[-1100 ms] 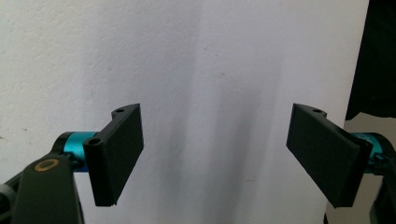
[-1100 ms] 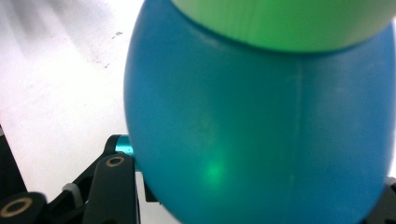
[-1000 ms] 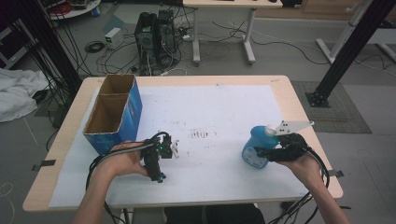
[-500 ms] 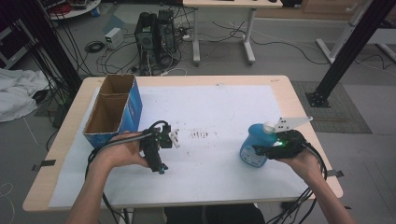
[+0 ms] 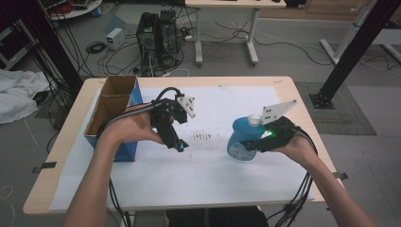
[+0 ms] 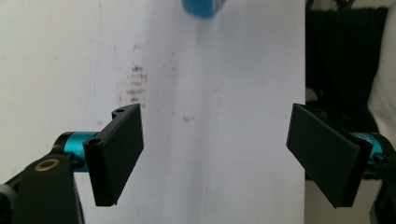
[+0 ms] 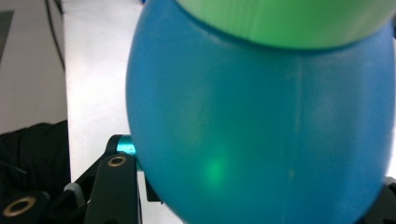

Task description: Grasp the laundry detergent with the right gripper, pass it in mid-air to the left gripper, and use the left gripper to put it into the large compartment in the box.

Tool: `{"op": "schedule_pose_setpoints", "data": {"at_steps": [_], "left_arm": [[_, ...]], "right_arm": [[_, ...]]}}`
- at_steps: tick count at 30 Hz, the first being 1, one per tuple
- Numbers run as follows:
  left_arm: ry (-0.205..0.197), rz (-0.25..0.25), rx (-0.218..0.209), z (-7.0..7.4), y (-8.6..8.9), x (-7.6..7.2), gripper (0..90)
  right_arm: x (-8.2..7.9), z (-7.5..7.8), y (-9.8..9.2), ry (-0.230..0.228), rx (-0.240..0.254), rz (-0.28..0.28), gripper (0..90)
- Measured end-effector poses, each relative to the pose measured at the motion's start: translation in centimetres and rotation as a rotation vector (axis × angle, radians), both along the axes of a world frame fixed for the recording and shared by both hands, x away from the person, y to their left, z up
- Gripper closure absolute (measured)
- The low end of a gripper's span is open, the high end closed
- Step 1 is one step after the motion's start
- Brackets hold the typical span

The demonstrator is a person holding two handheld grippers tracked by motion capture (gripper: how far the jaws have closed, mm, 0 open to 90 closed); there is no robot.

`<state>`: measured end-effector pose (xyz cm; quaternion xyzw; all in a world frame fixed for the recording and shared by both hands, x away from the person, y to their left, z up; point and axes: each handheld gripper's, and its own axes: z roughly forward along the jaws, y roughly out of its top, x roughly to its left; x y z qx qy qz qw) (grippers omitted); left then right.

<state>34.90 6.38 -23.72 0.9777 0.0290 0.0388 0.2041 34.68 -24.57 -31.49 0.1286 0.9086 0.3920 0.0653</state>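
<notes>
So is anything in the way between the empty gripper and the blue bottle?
Nothing visible is. The left gripper hangs open over bare white paper, and only paper with small dark marks lies between it and the bottle, which the right gripper holds.

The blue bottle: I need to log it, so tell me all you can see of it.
The blue bottle is round-bellied, glossy, plastic by its look, with a pale cap on top. It leans slightly and sits over the white sheet at the table's right side. The right tool is shut on its belly.

Right gripper point(image 5: 249, 144) apparently clamps blue bottle point(image 5: 241, 137).
</notes>
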Motion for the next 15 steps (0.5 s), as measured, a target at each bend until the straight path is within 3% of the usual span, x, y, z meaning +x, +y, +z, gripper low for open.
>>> {"op": "schedule_pose_setpoints", "data": {"at_steps": [3, 4, 6, 11, 12, 15], "left_arm": [[0.0, -0.001, -0.035, 1.2, -0.8, 0.2, 19.0], [-0.001, 0.003, -0.045, 1.5, -1.1, 0.3, 19.0], [0.002, 0.015, -0.059, 1.8, -1.6, 0.4, 19.0], [0.01, 0.004, -0.044, 2.1, -3.1, 0.8, 19.0], [0.021, 0.013, -0.061, 2.0, -3.4, 0.7, 19.0], [0.024, -0.012, -0.043, 2.2, -4.2, 0.8, 19.0]], "right_arm": [[0.3, 0.2, 1.1, -0.011, -0.016, 0.069, 45.1], [0.4, 0.3, 1.4, -0.033, -0.018, 0.084, 45.0], [0.4, 0.4, 2.1, -0.022, -0.02, 0.105, 45.0], [0.5, 0.7, 3.9, -0.025, -0.014, 0.171, 45.0], [0.5, 0.9, 4.2, -0.02, -0.02, 0.176, 45.0], [0.7, 1.0, 5.0, -0.03, -0.019, 0.209, 45.0]]}}
